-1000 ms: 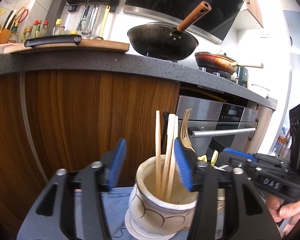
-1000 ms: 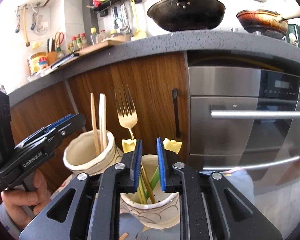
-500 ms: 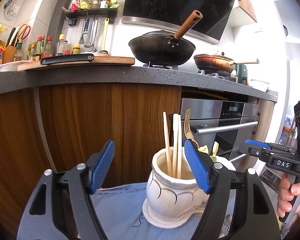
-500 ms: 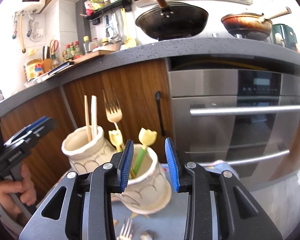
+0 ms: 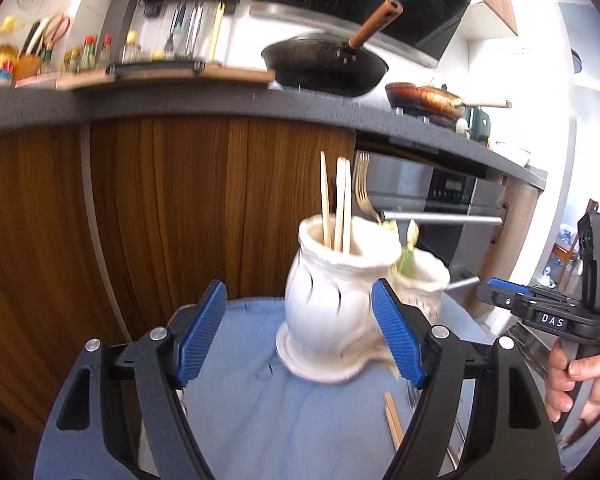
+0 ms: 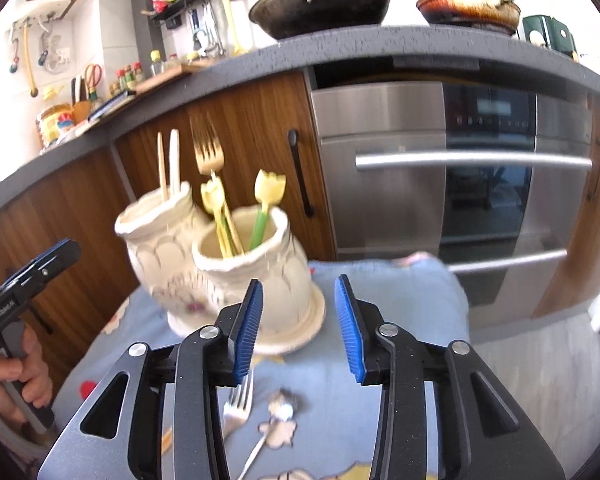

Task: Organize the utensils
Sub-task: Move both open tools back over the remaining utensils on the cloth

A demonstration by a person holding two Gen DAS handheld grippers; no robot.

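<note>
Nearest the lens, on the pale blue patterned cloth (image 6: 400, 288) just short of the cream scalloped ceramic pot (image 6: 260, 276): a silver fork (image 6: 236, 404), tines toward the pot, and a small silver spoon (image 6: 280, 412) beside it, both lying flat. Also short of the pot and off to its left-hand side, a loose wooden chopstick (image 5: 392, 416) on the same cloth.

Above that cutlery and just short of the pot, the right gripper (image 6: 299, 284), blue ribbed pads apart and opening, nothing between them, no contact with the pot visible. Gripped at its handle by a person's hand (image 5: 576, 376).

Left of the pot, the left gripper (image 5: 296, 320), jaws spread wide and empty, framing a white ribbed ceramic vase (image 5: 324, 300) without touching it. Handle likewise held by a hand (image 6: 16, 380).

Inside the pot: two yellow tulip-topped utensils with green stems (image 6: 270, 188), leaning, plus the handle of a gold metal fork (image 6: 208, 148), tines up. Touching the pot on its left, the white vase, sharing one saucer-like base, with pale wooden chopsticks (image 5: 336, 204) standing upright in it.

Behind the pot, brown wood-grain cabinet doors (image 5: 180, 200); behind and to its right, a stainless steel oven with a bar handle (image 6: 440, 160). Farther back and above, a dark speckled countertop (image 6: 380, 48) carrying a black wok with a wooden handle (image 5: 324, 64) and a rust-brown frying pan (image 6: 468, 10).
</note>
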